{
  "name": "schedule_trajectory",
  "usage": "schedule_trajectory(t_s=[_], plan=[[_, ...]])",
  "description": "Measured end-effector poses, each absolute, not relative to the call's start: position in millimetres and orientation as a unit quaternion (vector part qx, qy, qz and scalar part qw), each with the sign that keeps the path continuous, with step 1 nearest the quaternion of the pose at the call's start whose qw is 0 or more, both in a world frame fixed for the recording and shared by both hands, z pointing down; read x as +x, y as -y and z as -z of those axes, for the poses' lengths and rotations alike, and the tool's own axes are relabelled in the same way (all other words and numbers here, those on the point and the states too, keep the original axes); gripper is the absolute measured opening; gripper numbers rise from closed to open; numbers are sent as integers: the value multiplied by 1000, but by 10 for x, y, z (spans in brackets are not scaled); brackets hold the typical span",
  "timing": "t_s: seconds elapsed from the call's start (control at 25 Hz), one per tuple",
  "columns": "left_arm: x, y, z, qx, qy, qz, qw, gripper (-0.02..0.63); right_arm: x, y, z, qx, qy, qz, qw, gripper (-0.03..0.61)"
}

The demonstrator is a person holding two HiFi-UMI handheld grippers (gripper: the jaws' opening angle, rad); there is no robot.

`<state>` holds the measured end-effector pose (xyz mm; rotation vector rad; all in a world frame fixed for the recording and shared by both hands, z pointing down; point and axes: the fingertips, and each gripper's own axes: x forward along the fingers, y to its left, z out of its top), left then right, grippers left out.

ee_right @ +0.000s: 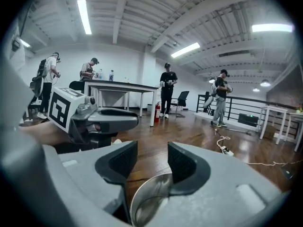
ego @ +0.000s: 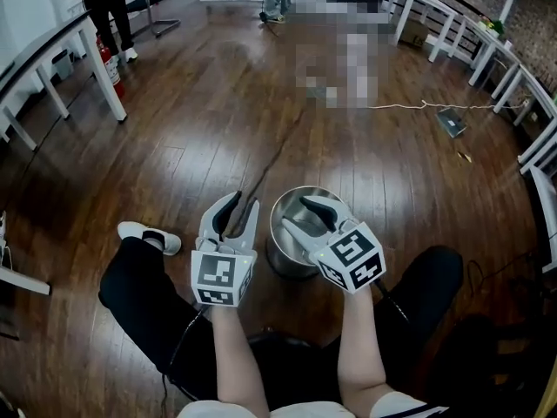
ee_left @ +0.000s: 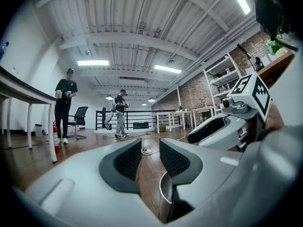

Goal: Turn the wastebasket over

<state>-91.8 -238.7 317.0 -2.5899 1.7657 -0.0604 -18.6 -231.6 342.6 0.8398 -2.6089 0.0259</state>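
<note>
While the wastebasket [ego: 282, 244] is standing upright on the wooden floor [ego: 218, 129], mouth up, between the person's knees, the right gripper [ego: 306, 219] is hovering directly over its open rim, jaws standing fairly wide with nothing pressed between the pads. The left gripper [ego: 243, 205] is pointing past the basket's left wall, just beside it, jaws parted more narrowly and likewise empty. The basket's long axis is running vertically, so tipping it is probably calling for a hold on the rim. The right gripper is lying nearer, the rim showing just below its jaws.
</note>
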Motion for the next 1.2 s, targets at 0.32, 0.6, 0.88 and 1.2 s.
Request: schedule_trajectory(t_s=[0.32,0.6,0.88,1.2], plan=[[-1096,2516,-3528,-806,-591,25,-28,270,-443,2288,-4378,255,914,-103,297,249],[-1418,2491,-3813,-784,-618,24,-52,270,-547,2317,-5198,272,870,-139,387,200],[-1564,2496,-4032,-771,-630,37,-84,267,-597,2361,-5227,283,866,-130,392,61],[-1522,2521,-4071,-773,-627,29,-89,262,-625,2364,-5295,294,842,-113,438,67]])
